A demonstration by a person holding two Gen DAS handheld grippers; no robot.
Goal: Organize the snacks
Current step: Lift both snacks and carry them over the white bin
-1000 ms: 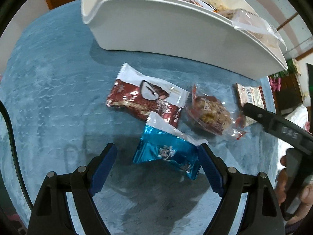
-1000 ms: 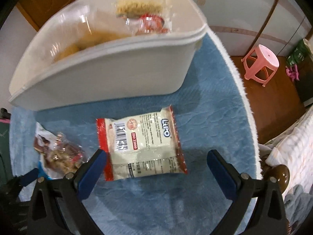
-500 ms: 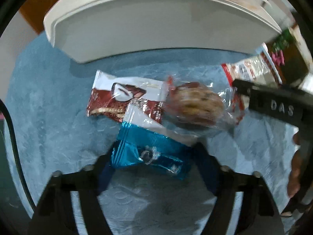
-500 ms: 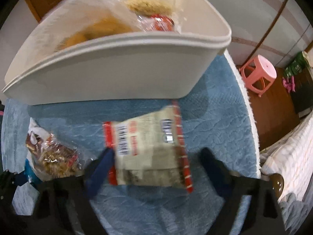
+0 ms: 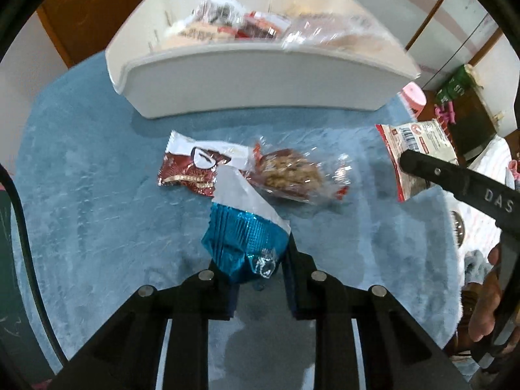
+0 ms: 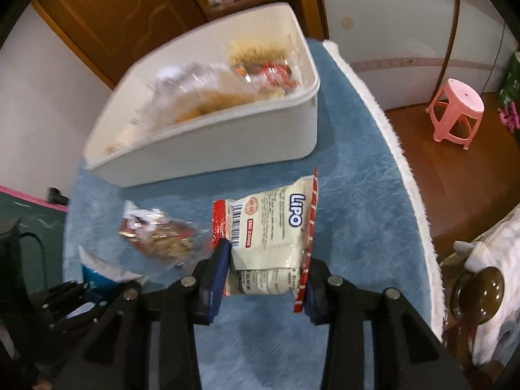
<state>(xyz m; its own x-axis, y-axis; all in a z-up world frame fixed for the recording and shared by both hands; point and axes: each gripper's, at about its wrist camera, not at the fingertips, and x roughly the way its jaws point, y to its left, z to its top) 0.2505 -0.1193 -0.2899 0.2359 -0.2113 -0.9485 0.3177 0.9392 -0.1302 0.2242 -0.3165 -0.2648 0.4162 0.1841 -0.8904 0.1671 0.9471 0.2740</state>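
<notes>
Snack packets, four loose, plus white bin [image 5: 260, 78] of wrapped snacks at far edge of blue plush cloth [image 5: 81, 195]; blue foil packet [image 5: 242, 247], white-ended, crumpled, pinched at its near end by left gripper [image 5: 256, 271], whose jaws have just closed onto it, and lifted clear of the cloth; white Lipo packet [image 6: 269, 237], red-edged, pinched across its near end by right gripper [image 6: 265, 279], jaws likewise just closed onto it; maroon-and-white packet [image 5: 198, 169] and clear-wrapped biscuit [image 5: 289, 174] lie touching on the cloth near the bin; all judged light, soft, crinkly, slippery film, contents likely brittle, so best held lightly by a sealed end or across the width
</notes>
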